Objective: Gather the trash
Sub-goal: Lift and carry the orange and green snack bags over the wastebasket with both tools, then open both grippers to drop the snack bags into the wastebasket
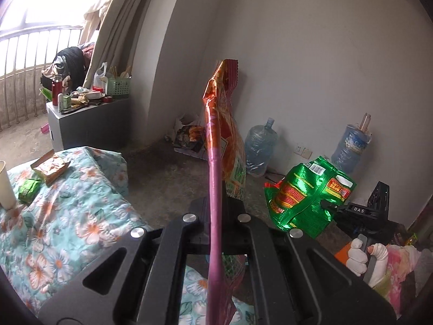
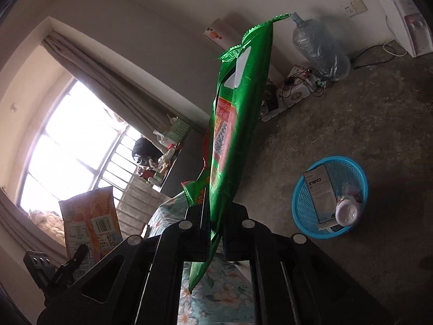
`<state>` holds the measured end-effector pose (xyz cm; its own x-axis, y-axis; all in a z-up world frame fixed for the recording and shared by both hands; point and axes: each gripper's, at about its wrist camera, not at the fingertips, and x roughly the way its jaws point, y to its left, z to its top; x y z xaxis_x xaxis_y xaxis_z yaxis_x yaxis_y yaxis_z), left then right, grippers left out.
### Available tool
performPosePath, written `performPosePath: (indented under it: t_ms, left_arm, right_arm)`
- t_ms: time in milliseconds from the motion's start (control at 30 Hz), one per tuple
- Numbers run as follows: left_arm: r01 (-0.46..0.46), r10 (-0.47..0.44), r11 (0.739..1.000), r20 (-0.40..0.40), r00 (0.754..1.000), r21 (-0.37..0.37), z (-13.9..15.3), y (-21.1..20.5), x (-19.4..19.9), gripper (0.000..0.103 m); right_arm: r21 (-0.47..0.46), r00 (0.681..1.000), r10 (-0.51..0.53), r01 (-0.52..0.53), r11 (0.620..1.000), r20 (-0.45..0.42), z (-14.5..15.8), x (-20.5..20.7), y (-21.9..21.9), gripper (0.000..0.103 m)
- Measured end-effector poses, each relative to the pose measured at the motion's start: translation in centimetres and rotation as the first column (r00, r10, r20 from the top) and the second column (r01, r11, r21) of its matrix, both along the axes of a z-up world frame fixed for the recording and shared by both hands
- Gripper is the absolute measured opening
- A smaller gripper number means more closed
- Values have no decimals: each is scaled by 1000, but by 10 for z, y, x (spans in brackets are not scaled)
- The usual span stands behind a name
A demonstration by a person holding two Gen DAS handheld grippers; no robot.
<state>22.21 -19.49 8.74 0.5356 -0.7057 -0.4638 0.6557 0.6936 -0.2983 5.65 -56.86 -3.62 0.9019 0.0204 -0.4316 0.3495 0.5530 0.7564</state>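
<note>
My left gripper (image 1: 216, 203) is shut on an orange snack bag (image 1: 224, 124) that stands up edge-on in front of the camera; the bag also shows in the right wrist view (image 2: 89, 224). My right gripper (image 2: 215, 216) is shut on a green snack bag (image 2: 238, 124), held up in the air; the left wrist view shows that bag (image 1: 305, 192) and the right gripper (image 1: 328, 205) at the right. A blue basket (image 2: 300, 208) on the floor holds a white box (image 2: 320, 195) and a cup. An orange wrapper (image 1: 51, 166) and a green packet (image 1: 28, 189) lie on the floral bed (image 1: 67, 230).
A paper cup (image 1: 5, 187) stands at the bed's left edge. Water jugs (image 1: 261, 149) stand by the wall. A grey cabinet (image 1: 86, 124) with clutter stands by the window. Boxes and cables (image 2: 297, 86) lie on the concrete floor.
</note>
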Motion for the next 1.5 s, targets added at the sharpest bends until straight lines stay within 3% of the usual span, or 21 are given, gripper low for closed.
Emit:
performPosePath:
  t_ms: [133, 333, 400, 500, 533, 600, 667, 800, 900, 967, 1033, 1067, 1133, 1167, 1200, 1300, 1367, 1500]
  left_arm:
    - [73, -70, 996, -62, 996, 48, -29, -57, 21, 1]
    - [133, -112, 986, -188, 976, 104, -78, -111, 53, 0]
    - [148, -119, 980, -212, 970, 130, -92, -123, 61, 0]
    - [171, -125, 973, -264, 956, 158, -112, -139, 74, 1]
    - [179, -128, 970, -284, 950, 163, -118, -144, 78, 1]
    - [197, -136, 966, -313, 940, 169, -128, -156, 85, 1]
    - [220, -151, 957, -324, 934, 189, -136, -172, 88, 1]
    - [273, -181, 923, -319, 930, 271, -152, -218, 88, 1]
    - [311, -232, 860, -234, 944, 405, -167, -271, 77, 1]
    - [311, -282, 792, -137, 950, 526, -184, -307, 64, 1]
    - [309, -354, 707, -61, 933, 636, -209, -341, 49, 1]
    - [313, -381, 668, -51, 923, 675, -223, -355, 43, 1]
    - [372, -429, 593, -110, 896, 714, -252, -377, 32, 6]
    - [414, -432, 576, -167, 886, 705, -263, -382, 30, 13]
    - [460, -426, 582, -230, 875, 671, -268, -384, 30, 22]
    - [537, -411, 671, -346, 844, 512, -260, -374, 39, 45]
    - [520, -400, 712, -335, 853, 472, -247, -364, 47, 54]
    - [471, -363, 776, -313, 878, 420, -210, -342, 56, 54]
  right_arm:
    - [78, 993, -8, 17, 997, -121, -60, 18, -25, 7]
    - [170, 958, 24, 27, 985, -286, -159, 81, -52, 8]
    - [151, 931, 12, 46, 988, -365, -192, 102, -64, 10]
    - [93, 855, -4, 61, 994, -518, -234, 128, -77, 30]
    - [98, 841, -6, 71, 993, -540, -245, 129, -81, 32]
    - [124, 850, -9, 87, 988, -526, -251, 121, -88, 34]
    - [106, 858, -42, 112, 988, -511, -246, 109, -93, 46]
    - [98, 876, -120, 187, 978, -466, -235, 80, -102, 48]
    - [109, 883, -159, 229, 967, -442, -228, 60, -104, 49]
    - [100, 882, -167, 233, 967, -442, -224, 53, -103, 49]
    - [94, 882, -167, 230, 969, -442, -220, 50, -99, 49]
    - [92, 880, -166, 230, 969, -445, -221, 47, -97, 49]
    - [101, 875, -155, 225, 969, -458, -224, 45, -94, 49]
    - [111, 874, -148, 223, 968, -462, -226, 43, -92, 49]
    - [120, 874, -140, 220, 968, -466, -228, 41, -92, 49]
    - [120, 870, -132, 213, 970, -475, -229, 34, -88, 49]
    - [128, 870, -130, 215, 968, -475, -231, 30, -86, 49]
    - [149, 877, -131, 223, 963, -463, -228, 22, -81, 49]
